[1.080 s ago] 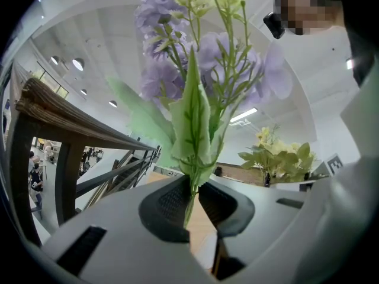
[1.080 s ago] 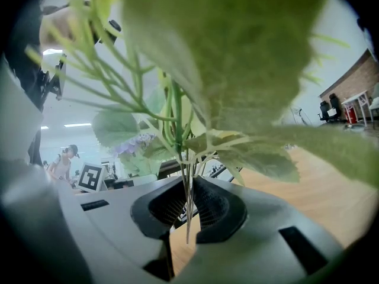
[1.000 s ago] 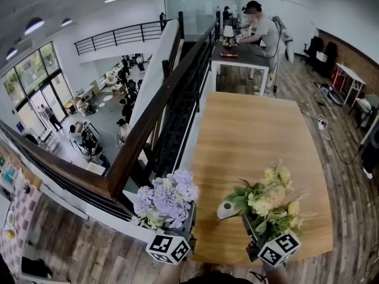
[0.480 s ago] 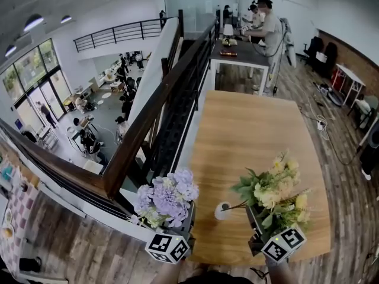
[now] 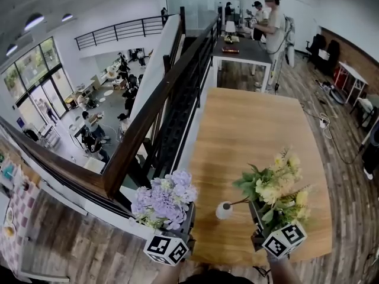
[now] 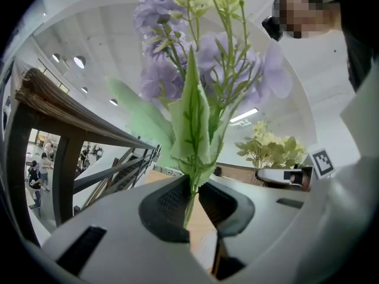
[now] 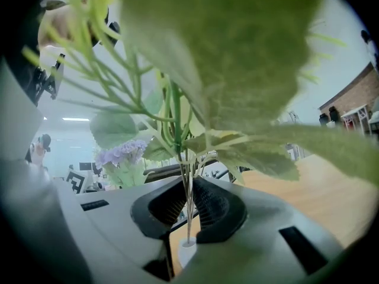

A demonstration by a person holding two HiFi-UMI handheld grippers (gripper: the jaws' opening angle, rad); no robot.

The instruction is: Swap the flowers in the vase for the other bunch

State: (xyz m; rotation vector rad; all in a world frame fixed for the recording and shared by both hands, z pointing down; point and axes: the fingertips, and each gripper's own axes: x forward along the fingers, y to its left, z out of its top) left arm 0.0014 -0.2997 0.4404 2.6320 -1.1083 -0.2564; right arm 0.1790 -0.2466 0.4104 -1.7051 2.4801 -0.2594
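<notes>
My right gripper (image 7: 188, 203) pinches the stems of the yellow bunch (image 5: 273, 185), their tips right at the mouth of the vase (image 5: 224, 210) near the table (image 5: 254, 129)'s near edge, while my left gripper (image 6: 192, 200) grips the purple bunch (image 5: 166, 199) off to the left, so the swap seems about half done.

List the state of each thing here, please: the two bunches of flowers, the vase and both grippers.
purple bunch: held upright by its stems, away from the vase.
yellow bunch: held by its stems, stem ends at the vase's mouth.
vase: upright on the table, not gripped.
left gripper: shut on the purple bunch's stems.
right gripper: shut on the yellow bunch's stems.
</notes>
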